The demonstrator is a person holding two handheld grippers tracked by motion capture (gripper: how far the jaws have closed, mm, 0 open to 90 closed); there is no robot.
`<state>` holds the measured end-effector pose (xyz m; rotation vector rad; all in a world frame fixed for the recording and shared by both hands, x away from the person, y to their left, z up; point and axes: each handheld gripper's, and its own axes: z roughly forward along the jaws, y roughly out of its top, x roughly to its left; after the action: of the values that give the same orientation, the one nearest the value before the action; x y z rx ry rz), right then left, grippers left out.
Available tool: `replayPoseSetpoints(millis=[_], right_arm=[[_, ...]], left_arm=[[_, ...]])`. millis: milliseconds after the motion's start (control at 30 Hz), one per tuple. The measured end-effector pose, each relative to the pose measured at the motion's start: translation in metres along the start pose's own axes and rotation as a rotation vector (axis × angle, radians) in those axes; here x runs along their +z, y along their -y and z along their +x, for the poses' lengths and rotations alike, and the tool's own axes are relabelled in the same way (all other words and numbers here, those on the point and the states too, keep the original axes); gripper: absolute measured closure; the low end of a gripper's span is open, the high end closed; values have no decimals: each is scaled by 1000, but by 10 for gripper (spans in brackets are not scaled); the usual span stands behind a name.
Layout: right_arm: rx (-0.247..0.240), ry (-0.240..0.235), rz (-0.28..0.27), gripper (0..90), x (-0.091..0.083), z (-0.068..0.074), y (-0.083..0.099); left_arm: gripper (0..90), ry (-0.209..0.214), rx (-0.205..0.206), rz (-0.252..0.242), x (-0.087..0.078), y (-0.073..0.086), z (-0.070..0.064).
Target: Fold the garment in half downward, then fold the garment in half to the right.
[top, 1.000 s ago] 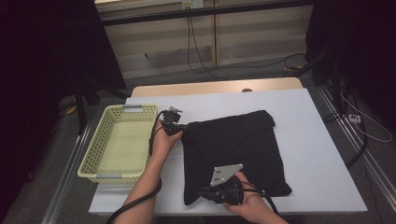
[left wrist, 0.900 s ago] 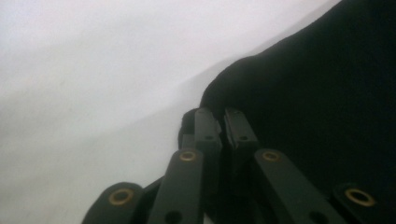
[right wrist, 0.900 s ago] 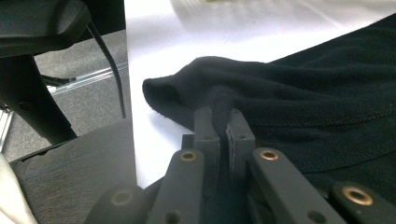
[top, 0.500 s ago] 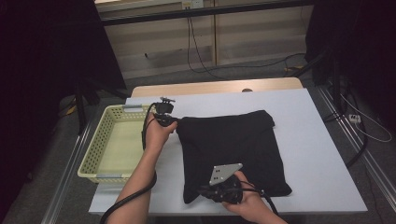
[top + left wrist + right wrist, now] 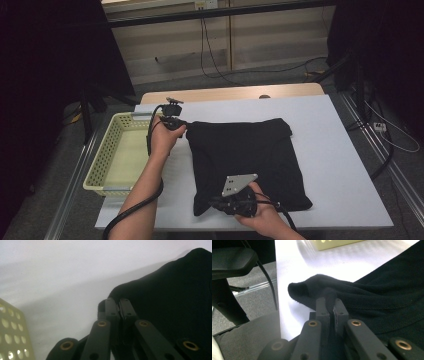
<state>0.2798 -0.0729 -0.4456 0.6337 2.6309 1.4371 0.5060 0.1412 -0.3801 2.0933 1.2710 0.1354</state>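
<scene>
A black cloth (image 5: 247, 162) lies folded and flat on the white table (image 5: 345, 165). My left gripper (image 5: 184, 125) is shut on the cloth's far left corner; in the left gripper view its jaws (image 5: 117, 303) pinch the black cloth (image 5: 175, 302) at its edge. My right gripper (image 5: 212, 204) is shut on the near left corner by the table's front edge. The right gripper view shows the jaws (image 5: 331, 302) closed on a raised fold of the black cloth (image 5: 374, 295).
A pale yellow perforated basket (image 5: 107, 162) stands at the table's left edge, beside my left hand. A bare strip of table lies right of the cloth. Cables run over the floor behind the table. Metal rails flank it on both sides.
My left gripper has travelled away from me along the cloth's left side, drawing the far left corner out straight. The right gripper has held its place at the near corner.
</scene>
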Motion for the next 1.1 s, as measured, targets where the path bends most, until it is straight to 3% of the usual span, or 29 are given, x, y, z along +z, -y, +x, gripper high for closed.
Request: replayPoseSetpoints(millis=[167,733,1100], right_arm=[[-5,1,-1,864,0,2,-1],[-2,7,-16,864,3,3,-4],[-7,26,-40,863,5,5,-13]], left_arm=[[874,17,-2,5,-3,-1,0],[874,2,-2,24,-7,-11,1],[874,-2,-5,34,-18,-23,5]])
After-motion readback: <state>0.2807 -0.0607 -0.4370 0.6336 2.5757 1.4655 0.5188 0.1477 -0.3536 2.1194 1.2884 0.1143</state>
